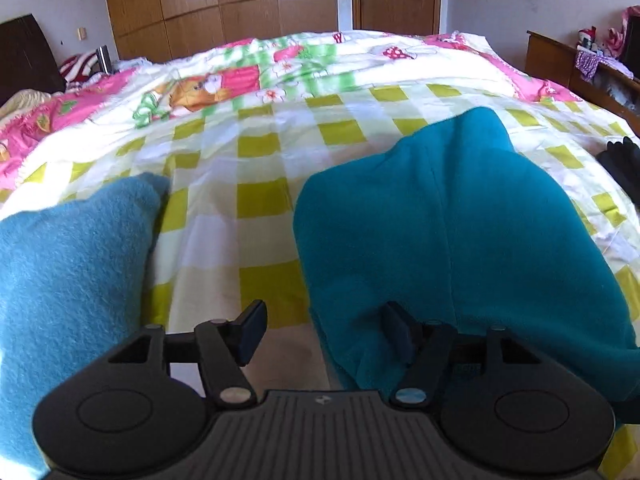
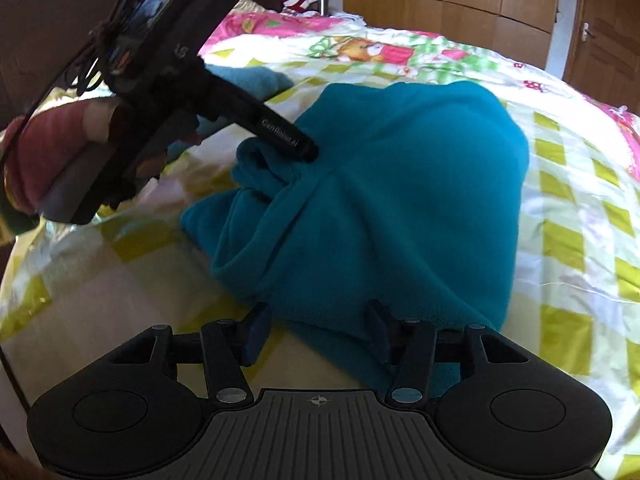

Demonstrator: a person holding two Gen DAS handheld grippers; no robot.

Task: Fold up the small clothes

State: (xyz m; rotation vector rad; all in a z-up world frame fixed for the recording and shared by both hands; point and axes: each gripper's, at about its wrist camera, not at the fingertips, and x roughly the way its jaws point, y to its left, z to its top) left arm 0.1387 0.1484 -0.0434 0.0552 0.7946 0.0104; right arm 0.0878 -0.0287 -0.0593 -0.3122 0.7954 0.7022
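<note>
On the checked quilt (image 1: 256,200) lies the teal fleece garment (image 2: 400,200), folded over into a rounded bundle, with a lighter blue fleece piece (image 1: 68,272) well apart to its left. The left gripper (image 1: 324,332) has its jaws apart over the bundle's near edge, clamped on nothing; the right gripper (image 2: 318,332) likewise stands apart at the near hem. The fold looks just released. Next, I judge, 1 more fold or smoothing: pinch a clean edge.

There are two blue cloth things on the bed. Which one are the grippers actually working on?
The darker teal fleece garment, bunched in the middle of the checked quilt. Both hand-held grippers reach its near edge. The lighter, fuzzier blue piece lies apart, off to the left.
</note>
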